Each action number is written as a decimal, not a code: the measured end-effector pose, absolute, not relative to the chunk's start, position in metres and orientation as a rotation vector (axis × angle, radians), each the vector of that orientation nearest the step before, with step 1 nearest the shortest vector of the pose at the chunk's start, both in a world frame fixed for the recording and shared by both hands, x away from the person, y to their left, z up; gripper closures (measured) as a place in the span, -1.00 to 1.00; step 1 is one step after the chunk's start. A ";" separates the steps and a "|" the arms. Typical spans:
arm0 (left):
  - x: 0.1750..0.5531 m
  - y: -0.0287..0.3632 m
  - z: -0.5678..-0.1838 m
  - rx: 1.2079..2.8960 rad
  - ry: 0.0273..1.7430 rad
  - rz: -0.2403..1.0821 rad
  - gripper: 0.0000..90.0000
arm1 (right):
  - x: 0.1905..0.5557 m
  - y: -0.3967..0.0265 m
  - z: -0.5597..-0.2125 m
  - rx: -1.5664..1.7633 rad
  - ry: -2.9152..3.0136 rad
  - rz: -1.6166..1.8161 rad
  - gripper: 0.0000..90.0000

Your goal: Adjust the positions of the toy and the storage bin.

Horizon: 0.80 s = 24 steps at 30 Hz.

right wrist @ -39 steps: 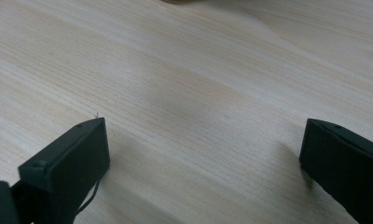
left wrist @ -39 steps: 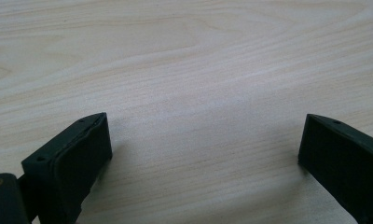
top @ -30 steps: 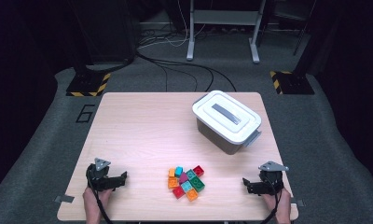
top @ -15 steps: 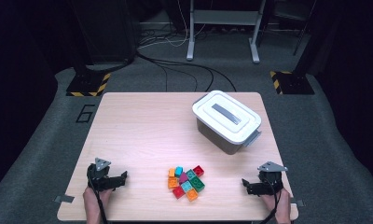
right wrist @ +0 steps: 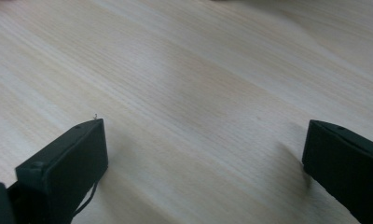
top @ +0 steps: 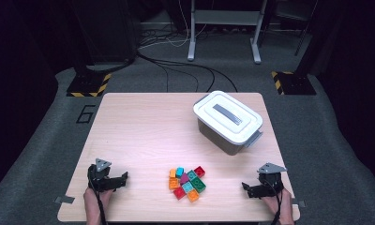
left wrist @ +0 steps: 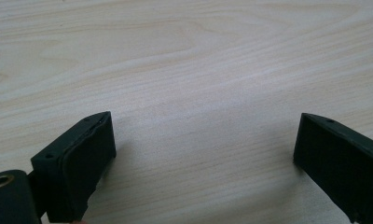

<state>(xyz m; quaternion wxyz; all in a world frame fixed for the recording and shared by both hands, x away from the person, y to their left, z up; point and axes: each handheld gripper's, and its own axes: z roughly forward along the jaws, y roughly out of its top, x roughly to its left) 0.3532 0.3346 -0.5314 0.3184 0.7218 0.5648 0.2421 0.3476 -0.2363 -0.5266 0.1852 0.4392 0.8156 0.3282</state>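
Bricks: one cluster of small toy blocks in orange, cyan, magenta, red and green, pieces touching, lying on the table near its front edge, at 6 o'clock from the table's middle and between the two grippers.

Left gripper: at 9 o'clock from the bricks, well apart from them, low over the wood near the front left corner. Jaws spread wide with bare wood between them in the left gripper view; nothing held.

Right gripper: at 3 o'clock from the bricks, well apart, near the front right corner. Jaws likewise wide apart over bare wood in the right gripper view; nothing held.

Box: grey bin, white lid closed with a grey strip on top, at 1 o'clock from the bricks, toward the far right corner.

Hands: one behind each gripper, entering from the front edge.
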 end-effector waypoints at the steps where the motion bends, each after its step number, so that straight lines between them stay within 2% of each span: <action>1: 0.353 0.335 -0.531 1.899 1.486 0.637 -0.89 | 0.348 -0.236 -0.527 1.238 2.298 0.925 -1.00; 8: 0.353 0.335 -0.531 1.902 1.484 0.637 -0.89 | 0.335 -0.211 -0.519 1.110 2.362 0.998 -1.00; 24: 0.353 0.335 -0.530 1.921 1.484 0.630 -0.88 | 0.331 -0.145 -0.507 0.847 2.507 1.072 -1.00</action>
